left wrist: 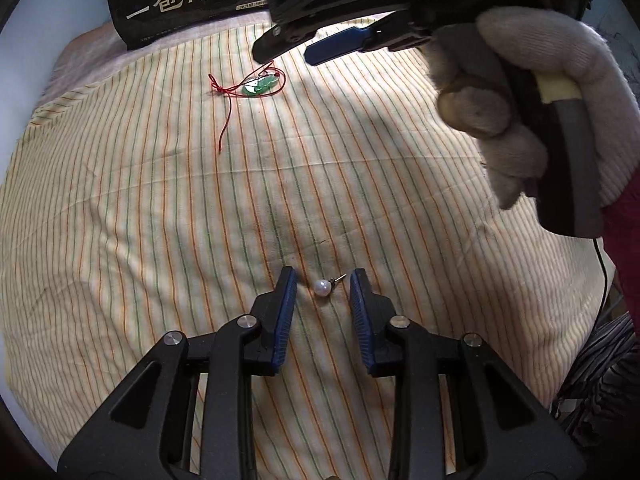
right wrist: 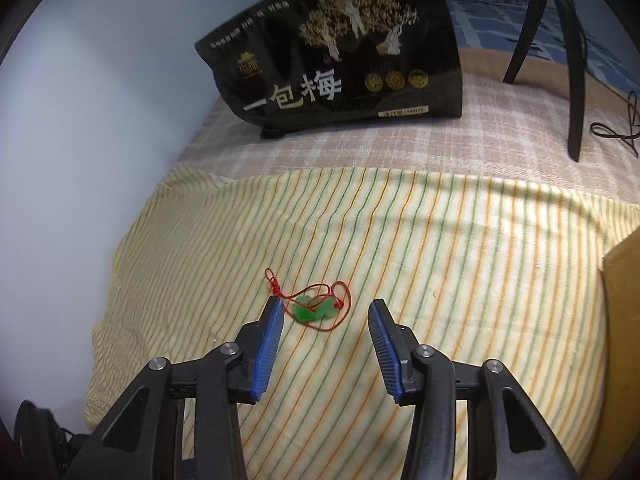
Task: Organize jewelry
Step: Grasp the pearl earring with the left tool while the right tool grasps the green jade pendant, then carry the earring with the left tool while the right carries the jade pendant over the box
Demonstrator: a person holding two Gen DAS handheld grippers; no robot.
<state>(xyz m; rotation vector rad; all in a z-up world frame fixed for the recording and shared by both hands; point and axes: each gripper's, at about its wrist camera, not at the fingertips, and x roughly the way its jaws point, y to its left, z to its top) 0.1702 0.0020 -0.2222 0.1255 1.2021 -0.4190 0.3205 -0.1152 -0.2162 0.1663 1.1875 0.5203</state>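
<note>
We hold our left gripper (left wrist: 323,276) low over a yellow striped cloth (left wrist: 140,208), its blue-padded fingers spread, and a pearl stud earring (left wrist: 323,288) lies on the cloth in the gap between the tips, touching neither pad, its metal post pointing toward the right-hand finger. Our right gripper (right wrist: 326,307) is also spread wide, and a green jade pendant (right wrist: 314,309) on a red cord (right wrist: 276,284) lies on the cloth between and just beyond its fingertips; the cord's loop runs up against the inner side of the left-hand finger, though we cannot tell whether it touches. From the left wrist view we see the same pendant (left wrist: 260,85) far up the cloth, well apart from the earring, with the right gripper above it, held in our gloved right hand (left wrist: 532,96). The stretch of cloth between the two pieces of jewelry is open. The cloth's far edge ends on a pink checked blanket (right wrist: 400,148), where a black snack bag (right wrist: 344,56) stands against a pale wall (right wrist: 80,100); its large white characters read 一包梅, with three gold seals and a small label too blurred to read. A brown cardboard edge (right wrist: 622,320) bounds the cloth on the right, and dark chair legs (right wrist: 572,80) stand on the blanket beyond.
</note>
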